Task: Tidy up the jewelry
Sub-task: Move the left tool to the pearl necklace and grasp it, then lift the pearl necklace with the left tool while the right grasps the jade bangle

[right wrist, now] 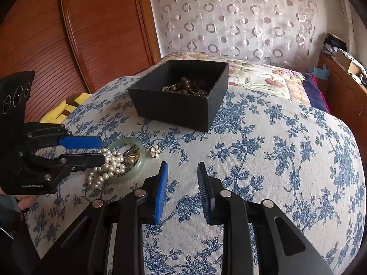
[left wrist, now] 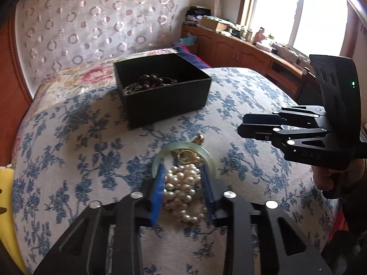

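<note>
Blown-out daylight from the window [left wrist: 298, 16], soft shadows, fisheye-warped edges.

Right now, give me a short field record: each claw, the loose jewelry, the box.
left claw: closed around the pearl necklace, pads at its sides
right claw: empty, jaws part open above the bedspread
jade bangle: flat on bedspread, pearls heaped partly across it
gold ring: lying inside the bangle
flower brooch: on bedspread beside the bangle
black box: open, dark beads inside
</note>
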{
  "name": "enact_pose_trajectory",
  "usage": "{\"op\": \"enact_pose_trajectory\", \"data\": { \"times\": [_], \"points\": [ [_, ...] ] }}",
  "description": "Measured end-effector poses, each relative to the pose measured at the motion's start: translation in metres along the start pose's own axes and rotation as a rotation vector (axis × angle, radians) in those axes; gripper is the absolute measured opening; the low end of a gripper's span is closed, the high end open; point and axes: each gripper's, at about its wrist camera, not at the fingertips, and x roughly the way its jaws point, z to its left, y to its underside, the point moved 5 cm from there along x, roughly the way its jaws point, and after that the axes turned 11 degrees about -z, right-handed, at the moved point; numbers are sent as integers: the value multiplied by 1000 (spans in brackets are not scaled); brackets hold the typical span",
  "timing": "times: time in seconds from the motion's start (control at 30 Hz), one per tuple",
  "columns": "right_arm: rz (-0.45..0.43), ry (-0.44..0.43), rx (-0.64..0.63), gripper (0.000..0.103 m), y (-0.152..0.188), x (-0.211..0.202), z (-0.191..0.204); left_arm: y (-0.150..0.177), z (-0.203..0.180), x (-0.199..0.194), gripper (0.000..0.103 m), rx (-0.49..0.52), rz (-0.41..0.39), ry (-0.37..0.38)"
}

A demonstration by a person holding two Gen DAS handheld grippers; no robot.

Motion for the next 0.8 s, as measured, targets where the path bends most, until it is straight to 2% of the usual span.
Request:
{"op": "enact_pose_trajectory", "data": {
  "times": [0.2,0.23,0.3,0.33,0.47,0.8],
  "points": [
    [1,-3,0,29,2,-2,0,2,-1,6,25,-14,11,9],
    [2,-4,1,29,3,-2,0,2,-2,6,23,-16,10,10],
    [5,-6,0,29,5,-1,1,0,0,6,8,-14,5,10],
    [7,-8,-1,29,5,-1,2,0,0,5,7,-18,8,18],
    [14,-12,-4,29,7,2,6,-1,6,-1,6,-38,-3,16],
    [27,-41,-29,29,0,11,26,-22,36,-48,7,-88,-126,-42]
  ]
}}
